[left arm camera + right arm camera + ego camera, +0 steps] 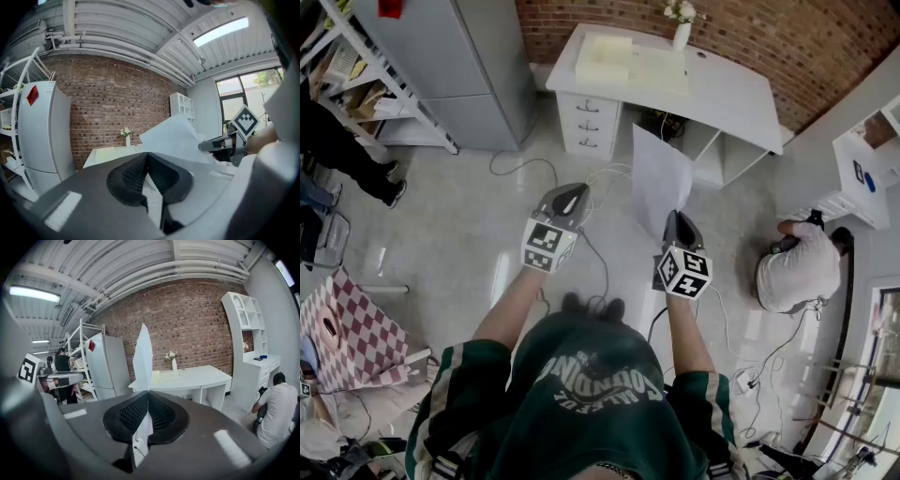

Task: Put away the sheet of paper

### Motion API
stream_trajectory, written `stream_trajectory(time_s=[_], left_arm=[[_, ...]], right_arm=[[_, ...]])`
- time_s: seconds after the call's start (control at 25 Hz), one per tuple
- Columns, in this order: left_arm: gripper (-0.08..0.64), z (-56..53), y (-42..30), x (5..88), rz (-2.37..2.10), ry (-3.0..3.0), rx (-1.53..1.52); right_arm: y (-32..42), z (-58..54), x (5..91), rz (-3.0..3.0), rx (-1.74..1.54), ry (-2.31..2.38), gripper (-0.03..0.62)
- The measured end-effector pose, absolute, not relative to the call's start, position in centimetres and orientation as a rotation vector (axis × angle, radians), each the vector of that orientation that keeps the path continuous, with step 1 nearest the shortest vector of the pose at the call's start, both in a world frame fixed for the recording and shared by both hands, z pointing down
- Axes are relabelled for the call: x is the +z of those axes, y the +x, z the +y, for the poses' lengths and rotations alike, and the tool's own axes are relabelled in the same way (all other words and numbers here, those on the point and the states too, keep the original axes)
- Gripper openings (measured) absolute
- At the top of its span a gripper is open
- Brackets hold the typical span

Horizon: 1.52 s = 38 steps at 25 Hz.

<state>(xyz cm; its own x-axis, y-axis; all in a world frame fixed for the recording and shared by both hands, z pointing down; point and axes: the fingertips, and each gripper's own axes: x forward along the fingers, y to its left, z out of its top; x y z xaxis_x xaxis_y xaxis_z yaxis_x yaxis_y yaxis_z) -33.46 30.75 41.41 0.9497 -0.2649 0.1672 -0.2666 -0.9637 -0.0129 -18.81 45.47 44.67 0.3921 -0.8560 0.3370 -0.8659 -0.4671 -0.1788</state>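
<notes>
Brick wall (750, 28) at the back; pale glossy floor (459, 216) with loose cables. White bench (727, 94) stands against the wall and carries a vase of flowers (680, 36) and a pale flat stack (614, 58). Grey fridge (478, 66) is left of the bench. A person (797, 272) crouches on the floor at the right.

Sheet of paper (661, 178) is in the air, well short of the bench. It stands up from the right tongs (679, 223), which are pinched closed on its lower edge. Seen along those tongs, the sheet is nearly edge-on and upright. Left tongs (569, 199) are closed as well, with nothing between the pads, and sit apart from the sheet.

Handling (judgement):
- Very light and thin; it holds itself up only because of a slight curve.
- Likely to flop or catch air if swung fast.
- Creases easily, and an edge pinch could slip or tear if tugged.
- Best hold is near an edge or corner, pads flat on both faces.
- A second pinch at the opposite edge would steady it for laying flat.
</notes>
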Motion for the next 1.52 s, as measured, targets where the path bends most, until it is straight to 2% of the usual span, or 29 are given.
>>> stream_trajectory(time_s=[1.04,1.52], left_arm=[[0.011,34.8,-27.8,40.8,-0.54,3.064,0.262],[0.011,30.1,-24.4,42.6,-0.503,3.052,0.274]], right_arm=[[-14.3,47.1,44.5,-1.784,0.631,2.493,0.002],[-11.7,43.0,46.3,-1.752,0.671,2.499,0.002]])
